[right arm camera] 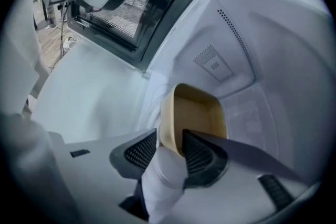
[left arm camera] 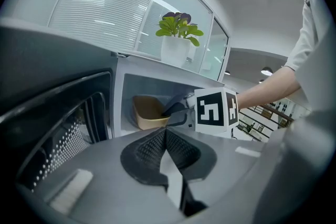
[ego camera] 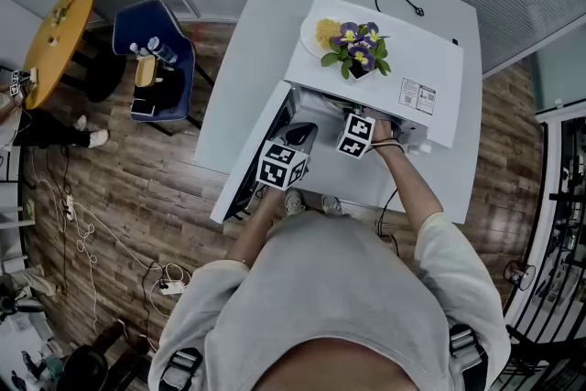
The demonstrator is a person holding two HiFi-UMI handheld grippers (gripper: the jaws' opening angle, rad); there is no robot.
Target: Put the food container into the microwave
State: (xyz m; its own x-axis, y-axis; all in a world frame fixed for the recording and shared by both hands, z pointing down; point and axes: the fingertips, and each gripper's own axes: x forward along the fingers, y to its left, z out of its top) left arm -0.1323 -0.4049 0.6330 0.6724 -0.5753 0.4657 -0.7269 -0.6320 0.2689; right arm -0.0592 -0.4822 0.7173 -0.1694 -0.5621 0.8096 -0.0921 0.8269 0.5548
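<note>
A tan food container [right arm camera: 197, 115] sits tilted inside the white microwave [ego camera: 403, 59], near the cavity's left wall. My right gripper [right arm camera: 170, 149] is shut on its near rim, one pad inside the wall and one outside. In the left gripper view the container [left arm camera: 148, 113] lies inside the open cavity, with the right gripper [left arm camera: 181, 107] and its marker cube reaching in to it. My left gripper [left arm camera: 165, 136] is shut and empty, held just outside the cavity by the open door [left arm camera: 52, 128]. From the head view both grippers, left [ego camera: 293, 142] and right [ego camera: 355, 131], are at the microwave's front.
The door [ego camera: 252, 165] swings out to the left. A potted plant [ego camera: 359, 48] and a plate of yellow food [ego camera: 320, 34] rest on top of the microwave. The white table [ego camera: 265, 41] carries it; a blue chair [ego camera: 156, 59] and a yellow round table [ego camera: 59, 37] stand to the left.
</note>
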